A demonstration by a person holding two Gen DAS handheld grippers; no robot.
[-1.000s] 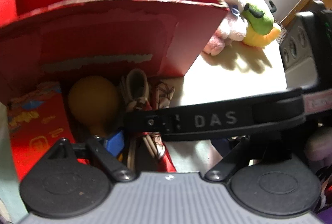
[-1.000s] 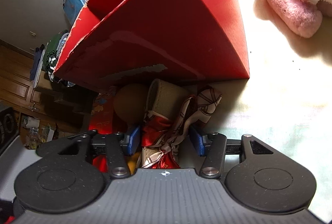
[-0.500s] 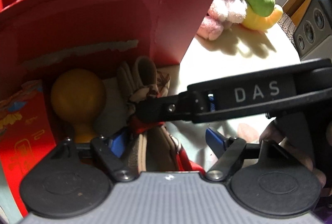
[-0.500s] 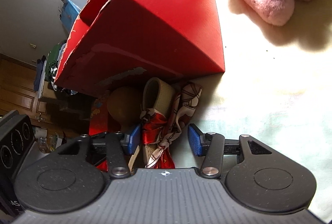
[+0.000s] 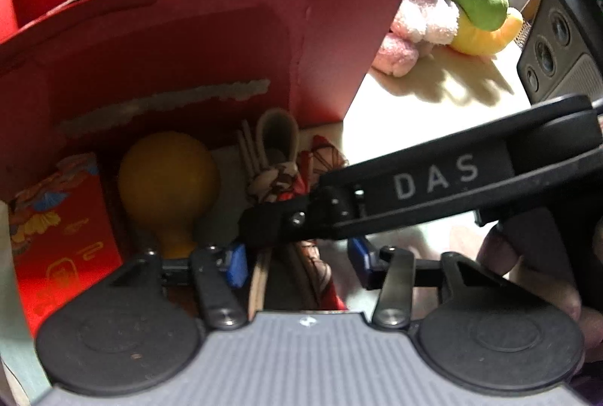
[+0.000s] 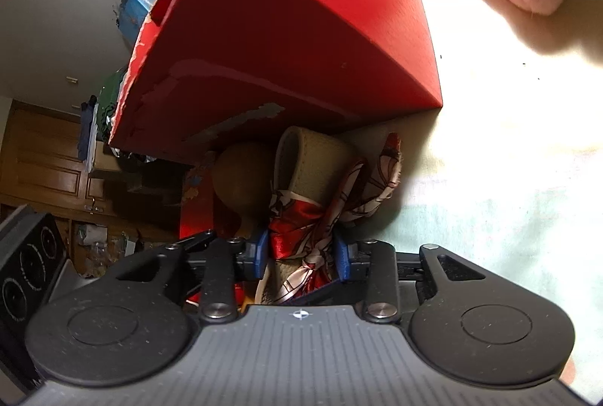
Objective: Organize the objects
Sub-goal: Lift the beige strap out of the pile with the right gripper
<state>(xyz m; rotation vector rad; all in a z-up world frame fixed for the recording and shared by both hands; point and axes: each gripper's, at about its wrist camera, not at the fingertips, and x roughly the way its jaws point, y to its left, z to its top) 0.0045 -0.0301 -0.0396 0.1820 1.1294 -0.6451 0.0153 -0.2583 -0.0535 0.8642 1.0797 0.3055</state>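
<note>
A tan looped strap (image 5: pixel 277 127) with a red and white patterned scarf (image 6: pixel 309 225) tied round it lies on the pale table against a red cardboard box (image 5: pixel 188 40). My right gripper (image 6: pixel 301 255) is shut on the scarf's knot, its blue pads pressing both sides. In the left wrist view its black finger (image 5: pixel 286 217), marked DAS, crosses from the right onto the scarf. My left gripper (image 5: pixel 297 264) is open, its blue pads standing either side of the strap's near end. An orange gourd-shaped object (image 5: pixel 167 176) sits left of the strap.
A red printed packet (image 5: pixel 60 236) lies at the left. Pink plush (image 5: pixel 418 25) and green-yellow plush (image 5: pixel 482 10) sit beyond the box (image 6: pixel 301 29) on the right. A black device with round dials (image 5: pixel 557 40) stands far right. A hand (image 5: pixel 527 255) holds the right gripper.
The right gripper's pads have closed in from either side onto the scarf. The left gripper has drawn back a little, and its pads stay apart around the strap.
</note>
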